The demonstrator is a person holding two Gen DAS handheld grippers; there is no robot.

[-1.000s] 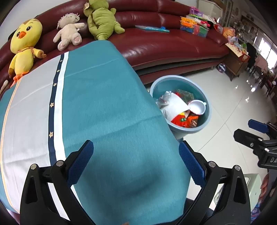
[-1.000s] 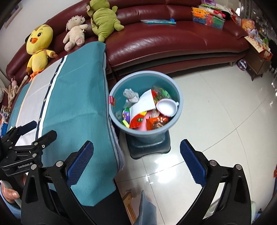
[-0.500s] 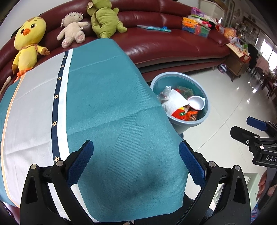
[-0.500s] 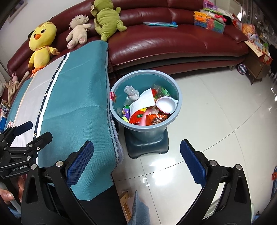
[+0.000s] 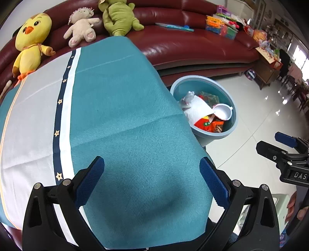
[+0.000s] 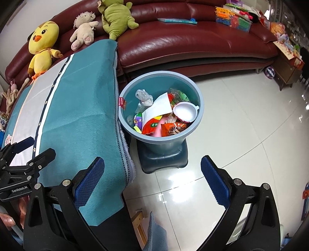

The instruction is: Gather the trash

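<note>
- Two hand-held grippers, both empty: left hand-held gripper (image 5: 151, 179) has its jaws spread wide over the counter cloth; right hand-held gripper (image 6: 152, 180) is likewise spread wide, over the floor (image 6: 241, 125) in front of the bin.
- Each gripper also shows in the other's view, only partly: the right one is cut off at the right edge of the left wrist view, the left one at the left edge of the right wrist view.
- One blue trash bin (image 6: 200, 108) on a dark stool (image 6: 181, 158), standing just beside the counter's right edge, in front of the sofa.
- Trash (image 6: 160, 115) lies inside the bin: one white paper sheet, one white cup or lid, one clear plastic bag, several red and orange wrappers; exact wrapper count hard to make out.
- One counter (image 5: 119, 108) under a teal cloth with a white panel and star stripe; its far left is cut off.
- One dark red sofa (image 6: 183, 42) carrying three plush toys: yellow chick (image 5: 31, 41), beige one (image 5: 82, 29), green one (image 5: 117, 17).
- Fingers of a hand (image 6: 7, 219) partly visible at the frame edge.
</note>
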